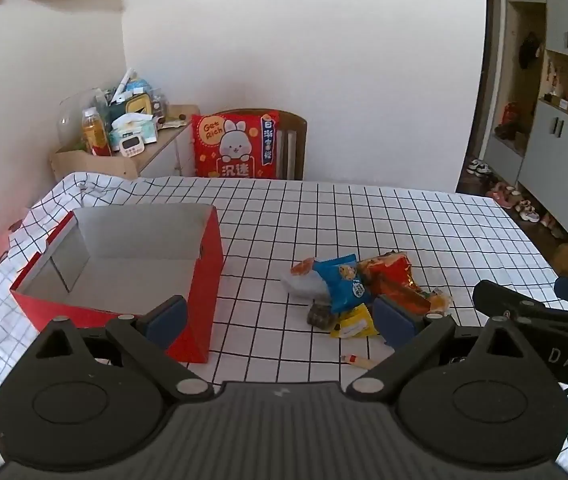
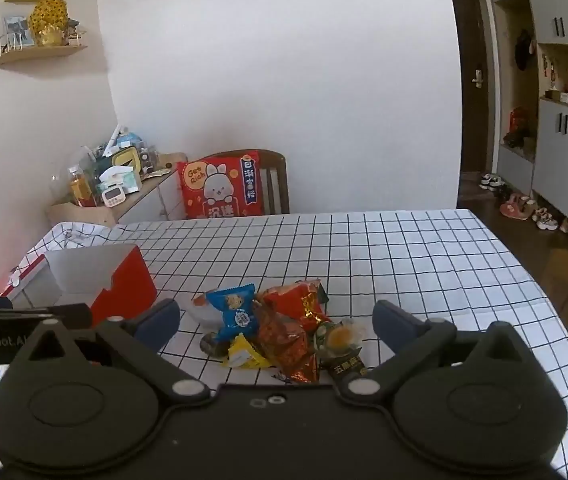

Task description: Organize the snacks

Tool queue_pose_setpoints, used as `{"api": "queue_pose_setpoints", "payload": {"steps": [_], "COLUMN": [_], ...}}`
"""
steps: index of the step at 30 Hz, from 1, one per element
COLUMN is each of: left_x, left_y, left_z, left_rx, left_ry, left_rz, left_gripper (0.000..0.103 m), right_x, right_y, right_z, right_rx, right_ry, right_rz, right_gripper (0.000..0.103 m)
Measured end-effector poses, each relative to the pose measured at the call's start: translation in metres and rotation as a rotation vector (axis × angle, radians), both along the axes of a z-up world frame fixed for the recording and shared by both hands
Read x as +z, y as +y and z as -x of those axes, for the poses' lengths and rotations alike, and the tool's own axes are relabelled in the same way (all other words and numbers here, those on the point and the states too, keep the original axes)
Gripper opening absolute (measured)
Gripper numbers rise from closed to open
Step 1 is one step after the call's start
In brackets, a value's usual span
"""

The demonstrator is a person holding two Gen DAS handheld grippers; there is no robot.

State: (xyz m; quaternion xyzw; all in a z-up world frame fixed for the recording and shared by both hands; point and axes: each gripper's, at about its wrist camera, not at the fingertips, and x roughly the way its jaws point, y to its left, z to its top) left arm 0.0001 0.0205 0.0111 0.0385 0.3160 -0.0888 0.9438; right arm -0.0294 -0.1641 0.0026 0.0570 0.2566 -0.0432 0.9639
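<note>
A table (image 1: 404,216) covered in a white cloth with a black grid carries a red cardboard box (image 1: 203,280) and a small heap of wrapped snacks.

The left gripper (image 1: 281,314) hovers above the table with its jaws spread wide, holding nothing. Its left blue pad sits in front of the box's near corner, and its right pad is in front of the near edge of the snack heap; whether it touches the wrappers cannot be told.

The right gripper (image 2: 275,320) hangs over the heap, jaws also wide apart and gripping nothing, with the snacks lying between the two pads.

The heap sits just to the right of the box, apart from it. A blue snack packet (image 2: 235,310) lies on top at the left, a crinkled red and orange packet (image 2: 296,320) beside it, a small yellow packet (image 2: 243,354) in front, and a clear-wrapped egg snack (image 2: 342,336) at the right.

The box is open on top, with a pale interior.

Behind the table stands a wooden chair holding a red rabbit cushion (image 1: 235,144).
</note>
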Motion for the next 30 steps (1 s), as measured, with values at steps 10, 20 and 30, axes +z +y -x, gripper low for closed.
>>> {"api": "queue_pose_setpoints", "payload": {"steps": [10, 20, 30], "left_x": [-0.002, 0.007, 0.010], "left_y": [0.017, 0.028, 0.032], "left_z": [0.004, 0.010, 0.009], "left_rx": [-0.072, -0.116, -0.144], "left_ry": [-0.005, -0.027, -0.032], "left_rz": [0.017, 0.019, 0.035], "left_gripper": [0.099, 0.099, 0.099], "right_x": [0.008, 0.014, 0.022], "right_y": [0.019, 0.032, 0.039], "right_z": [0.020, 0.031, 0.040], "right_rx": [-0.085, -0.145, -0.160], "right_ry": [-0.015, -0.009, -0.039], "right_rz": [0.030, 0.026, 0.034], "right_gripper": [0.103, 0.103, 0.103]}}
